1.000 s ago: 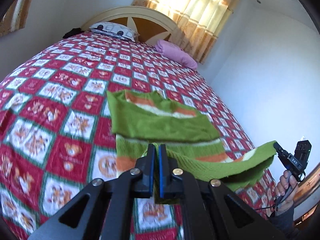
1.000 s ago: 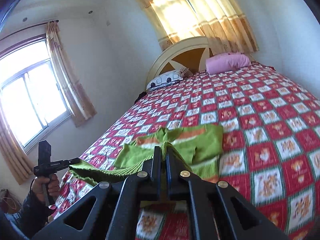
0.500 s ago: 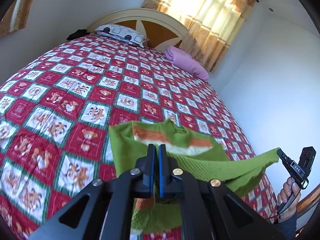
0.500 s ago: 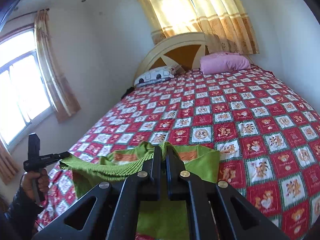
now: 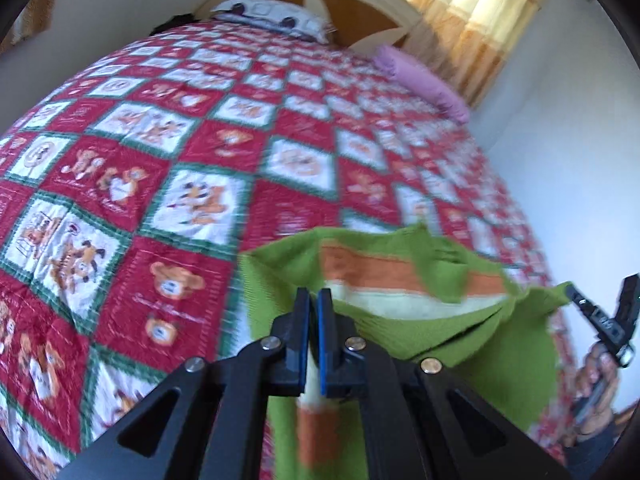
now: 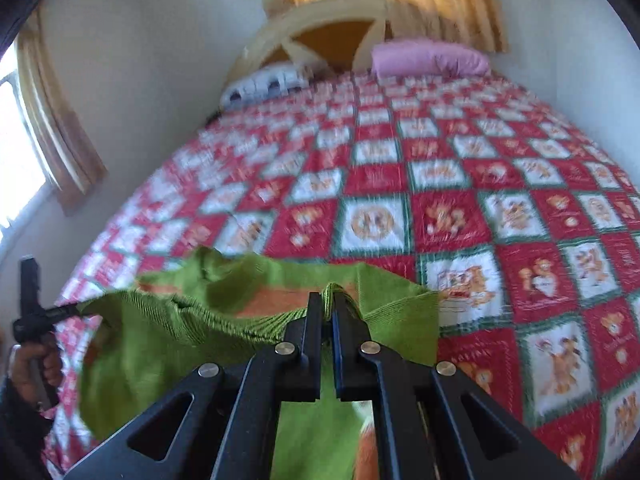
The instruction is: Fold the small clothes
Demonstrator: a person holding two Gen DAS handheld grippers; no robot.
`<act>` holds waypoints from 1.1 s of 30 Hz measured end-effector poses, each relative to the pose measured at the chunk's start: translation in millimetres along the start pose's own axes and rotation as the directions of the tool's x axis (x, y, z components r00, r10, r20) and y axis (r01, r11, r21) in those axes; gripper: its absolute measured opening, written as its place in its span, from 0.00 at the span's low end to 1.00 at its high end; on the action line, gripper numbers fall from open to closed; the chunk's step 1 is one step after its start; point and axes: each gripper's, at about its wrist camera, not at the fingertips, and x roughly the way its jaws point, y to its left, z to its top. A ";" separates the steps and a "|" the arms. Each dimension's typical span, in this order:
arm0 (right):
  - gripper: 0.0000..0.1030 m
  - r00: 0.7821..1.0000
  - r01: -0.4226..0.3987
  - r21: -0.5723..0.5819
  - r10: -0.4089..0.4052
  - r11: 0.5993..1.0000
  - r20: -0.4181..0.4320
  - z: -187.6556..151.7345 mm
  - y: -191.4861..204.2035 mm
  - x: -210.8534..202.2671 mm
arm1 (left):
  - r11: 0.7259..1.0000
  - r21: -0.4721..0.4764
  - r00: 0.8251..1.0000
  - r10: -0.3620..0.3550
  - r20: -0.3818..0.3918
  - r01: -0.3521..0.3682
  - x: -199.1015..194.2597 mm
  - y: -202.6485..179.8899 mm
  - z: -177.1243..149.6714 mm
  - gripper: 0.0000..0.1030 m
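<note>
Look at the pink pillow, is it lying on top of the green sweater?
No, the pink pillow lies far up by the headboard, while the green sweater hangs near the camera.

Green sweater (image 5: 460, 332) with orange-cream stripes; red-white checked bedspread (image 5: 224, 152); pink pillow (image 6: 428, 58).

green sweater (image 5: 420, 332) now carried farther up the bed than before, its held edge stretched over the part lying flat, left gripper (image 5: 314, 300) and right gripper (image 6: 327, 304) both lower and closer to the red blanket (image 5: 160, 200)
</note>
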 end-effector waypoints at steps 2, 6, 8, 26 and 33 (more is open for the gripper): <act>0.07 0.998 0.062 0.003 -0.062 0.998 -0.026 -0.8 -4.6 16.8 | 0.999 -0.015 0.999 0.039 0.006 -0.039 9.5 5.2 0.9 0.05; 0.45 0.999 0.033 -0.022 -0.032 0.999 0.006 -13.3 -2.1 4.9 | 0.996 -0.072 0.998 0.048 0.041 -0.045 -4.0 23.6 -6.1 0.27; 0.53 0.997 0.072 -0.091 -0.068 0.993 0.042 -23.8 5.1 -10.3 | 0.996 -0.024 0.993 0.092 0.079 -0.090 -18.6 20.9 -14.8 0.48; 0.03 0.986 0.085 -0.301 -0.124 0.950 -0.110 -10.3 24.2 36.3 | 0.949 0.298 0.994 0.111 -0.021 -0.100 31.9 -45.1 -18.6 0.05; 0.03 0.993 0.108 -0.154 -0.112 0.982 -0.020 21.5 3.2 28.7 | 0.984 0.169 0.994 0.042 0.099 -0.059 -5.9 -25.4 1.8 0.05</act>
